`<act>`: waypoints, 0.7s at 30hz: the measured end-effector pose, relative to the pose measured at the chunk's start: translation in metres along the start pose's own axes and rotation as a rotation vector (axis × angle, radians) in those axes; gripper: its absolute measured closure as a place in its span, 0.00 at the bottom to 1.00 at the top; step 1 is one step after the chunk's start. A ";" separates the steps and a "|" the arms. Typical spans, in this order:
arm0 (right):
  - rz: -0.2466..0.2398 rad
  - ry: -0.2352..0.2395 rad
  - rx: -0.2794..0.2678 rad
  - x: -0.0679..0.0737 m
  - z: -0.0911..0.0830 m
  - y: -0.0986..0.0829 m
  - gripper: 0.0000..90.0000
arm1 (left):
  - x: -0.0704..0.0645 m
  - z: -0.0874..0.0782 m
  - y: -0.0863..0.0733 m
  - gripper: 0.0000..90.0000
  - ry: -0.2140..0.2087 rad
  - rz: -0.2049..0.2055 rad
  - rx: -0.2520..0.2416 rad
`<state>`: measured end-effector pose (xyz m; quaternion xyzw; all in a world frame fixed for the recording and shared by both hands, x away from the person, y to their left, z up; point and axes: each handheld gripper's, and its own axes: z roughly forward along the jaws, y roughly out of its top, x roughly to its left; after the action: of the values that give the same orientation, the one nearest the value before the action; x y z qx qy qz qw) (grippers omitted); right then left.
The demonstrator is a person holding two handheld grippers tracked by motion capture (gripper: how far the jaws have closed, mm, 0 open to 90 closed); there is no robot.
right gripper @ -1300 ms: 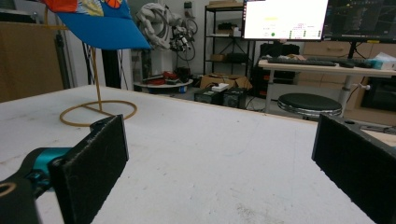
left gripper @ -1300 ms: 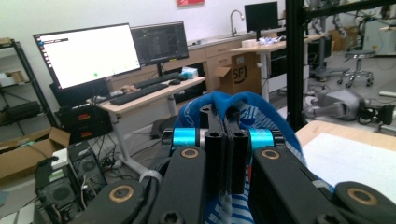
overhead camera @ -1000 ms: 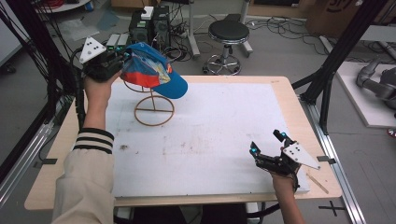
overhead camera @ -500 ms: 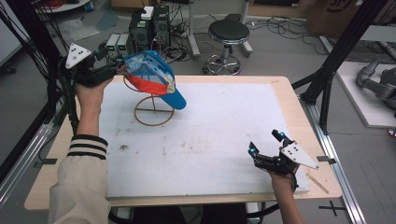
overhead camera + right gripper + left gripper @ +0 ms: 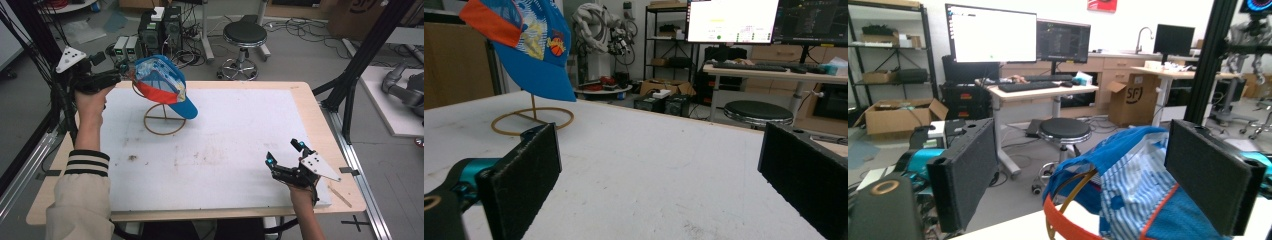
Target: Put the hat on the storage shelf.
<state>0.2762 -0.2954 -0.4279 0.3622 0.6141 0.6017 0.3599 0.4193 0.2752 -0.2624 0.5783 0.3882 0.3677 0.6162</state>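
Between open left claw [image 5: 1083,190] jaws: cap [image 5: 1138,200].

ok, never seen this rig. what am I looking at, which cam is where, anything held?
There is no robot arm here. A person stands at a table topped with a white board and holds a two-jaw tool in each hand. The high view looks down from above the person's side. The other two pictures come from cameras riding on the tools, looking out between their black jaws.

On the board a wire stand carries a blue and orange cap. The left gripper is at the cap's back edge, jaws open on either side of the fabric, not closed on it. The right gripper hangs open over the near right of the board, holding nothing.
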 end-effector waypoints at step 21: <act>0.034 -0.020 -0.024 -0.005 -0.001 0.002 0.04 | -0.018 -0.054 -0.003 0.14 -0.037 -0.002 -0.052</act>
<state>0.2777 -0.3003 -0.4260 0.3741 0.5972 0.6114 0.3601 0.3628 0.2815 -0.2658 0.5682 0.3677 0.3663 0.6385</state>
